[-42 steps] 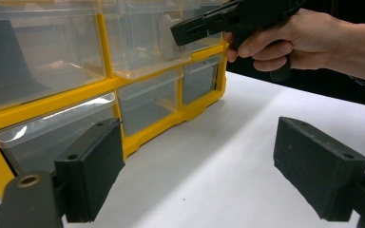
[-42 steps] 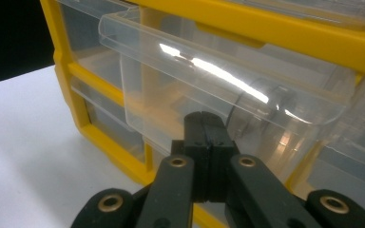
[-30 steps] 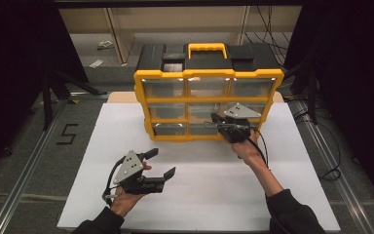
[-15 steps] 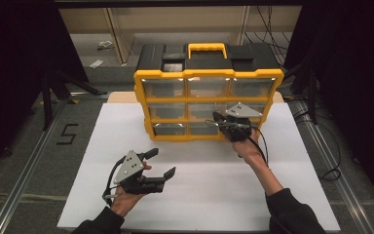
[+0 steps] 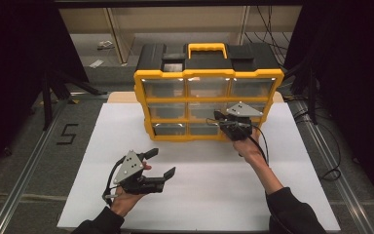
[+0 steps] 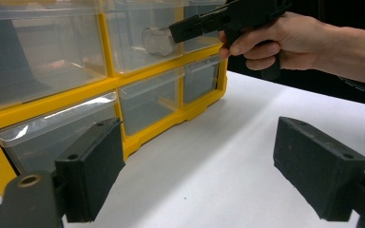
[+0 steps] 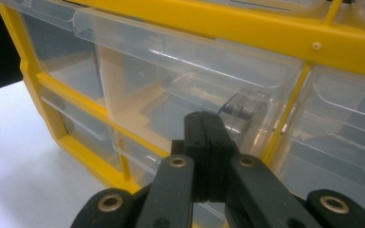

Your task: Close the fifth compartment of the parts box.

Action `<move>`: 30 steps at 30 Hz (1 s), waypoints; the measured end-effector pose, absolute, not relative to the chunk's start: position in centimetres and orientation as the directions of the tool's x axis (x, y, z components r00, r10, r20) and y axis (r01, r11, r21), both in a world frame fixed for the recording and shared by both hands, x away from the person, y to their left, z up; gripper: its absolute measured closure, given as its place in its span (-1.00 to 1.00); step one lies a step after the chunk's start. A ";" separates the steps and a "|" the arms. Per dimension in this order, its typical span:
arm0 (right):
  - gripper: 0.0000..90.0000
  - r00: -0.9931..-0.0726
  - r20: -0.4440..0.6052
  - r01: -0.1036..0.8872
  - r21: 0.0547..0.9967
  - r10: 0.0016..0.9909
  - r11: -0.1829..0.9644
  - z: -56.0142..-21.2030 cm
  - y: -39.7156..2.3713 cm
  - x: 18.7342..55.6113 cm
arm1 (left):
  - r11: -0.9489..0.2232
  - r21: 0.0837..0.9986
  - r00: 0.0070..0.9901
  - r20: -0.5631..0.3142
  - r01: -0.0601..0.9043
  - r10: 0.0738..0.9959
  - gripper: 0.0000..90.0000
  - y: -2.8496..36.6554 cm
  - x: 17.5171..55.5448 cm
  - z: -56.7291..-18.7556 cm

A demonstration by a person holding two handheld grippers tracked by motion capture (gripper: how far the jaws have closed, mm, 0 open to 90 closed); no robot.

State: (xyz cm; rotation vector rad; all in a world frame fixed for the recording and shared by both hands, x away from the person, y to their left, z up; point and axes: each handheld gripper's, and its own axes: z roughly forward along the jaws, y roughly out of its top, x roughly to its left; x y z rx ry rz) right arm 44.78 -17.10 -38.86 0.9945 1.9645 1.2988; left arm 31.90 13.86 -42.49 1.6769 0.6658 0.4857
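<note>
At frame centre, my right gripper [image 5: 217,117] had its jaws pinched together at the organizer's [image 5: 208,78] middle drawer [image 5: 205,110]; left gripper [image 5: 163,163] jaws gaped wide.

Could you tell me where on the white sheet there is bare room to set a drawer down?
The white sheet is bare between the left claw and the right forearm, and left of the yellow organizer. It is crowded at the organizer's front, where the shut right claw meets the middle drawer.
</note>
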 end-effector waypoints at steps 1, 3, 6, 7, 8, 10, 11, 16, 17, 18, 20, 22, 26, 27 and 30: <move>1.00 -0.558 -0.059 0.268 0.931 0.828 0.248 -38.9 -17.2 44.8 | -0.129 0.978 0.749 -0.039 0.165 0.662 -0.62 13.9 31.9 -42.5; 1.00 -0.558 -0.058 0.269 0.931 0.828 0.247 -38.9 -17.2 44.9 | -0.131 0.978 0.749 -0.038 0.165 0.661 -0.62 13.8 31.9 -42.5; 1.00 -0.556 -0.059 0.268 0.931 0.829 0.246 -38.9 -17.2 44.9 | -0.129 0.978 0.748 -0.037 0.163 0.663 -0.62 13.9 31.9 -42.5; 1.00 -0.556 -0.060 0.267 0.932 0.829 0.247 -38.9 -17.2 44.9 | -0.129 0.978 0.748 -0.037 0.163 0.663 -0.63 13.9 31.9 -42.5; 1.00 -0.555 -0.060 0.267 0.932 0.829 0.247 -38.9 -17.2 44.9 | -0.127 0.978 0.747 -0.039 0.164 0.664 -0.63 13.9 31.9 -42.5; 1.00 -0.556 -0.061 0.267 0.931 0.829 0.247 -38.9 -17.2 45.0 | -0.127 0.978 0.747 -0.040 0.164 0.664 -0.63 13.9 31.9 -42.5; 1.00 -0.556 -0.062 0.266 0.932 0.829 0.248 -38.9 -17.2 45.0 | -0.127 0.978 0.747 -0.039 0.164 0.664 -0.62 13.9 31.9 -42.5; 1.00 -0.555 -0.061 0.268 0.931 0.829 0.248 -39.0 -17.2 45.1 | -0.129 0.978 0.748 -0.037 0.162 0.663 -0.62 13.9 31.9 -42.5; 1.00 -0.554 -0.061 0.268 0.931 0.830 0.247 -39.0 -17.2 45.1 | -0.128 0.978 0.748 -0.037 0.163 0.663 -0.62 13.9 31.9 -42.5; 1.00 -0.553 -0.062 0.267 0.931 0.831 0.248 -39.0 -17.2 45.2 | -0.127 0.978 0.748 -0.039 0.163 0.663 -0.63 13.9 31.9 -42.5; 1.00 -0.552 -0.064 0.268 0.931 0.831 0.249 -39.0 -17.2 45.2 | -0.126 0.978 0.748 -0.040 0.165 0.663 -0.63 13.9 31.9 -42.5; 1.00 -0.551 -0.063 0.265 0.932 0.832 0.246 -39.0 -17.2 45.3 | -0.126 0.978 0.748 -0.040 0.164 0.663 -0.63 13.9 31.9 -42.5; 1.00 -0.551 -0.067 0.261 0.933 0.832 0.248 -39.1 -17.1 45.4 | -0.129 0.978 0.748 -0.037 0.163 0.662 -0.63 13.9 31.9 -42.5; 1.00 -0.551 -0.069 0.261 0.933 0.832 0.249 -39.1 -17.1 45.4 | -0.129 0.978 0.748 -0.037 0.162 0.662 -0.62 13.9 31.9 -42.5; 1.00 -0.550 -0.071 0.261 0.932 0.832 0.252 -39.1 -17.1 45.5 | -0.125 0.978 0.747 -0.041 0.164 0.663 -0.63 13.9 31.9 -42.5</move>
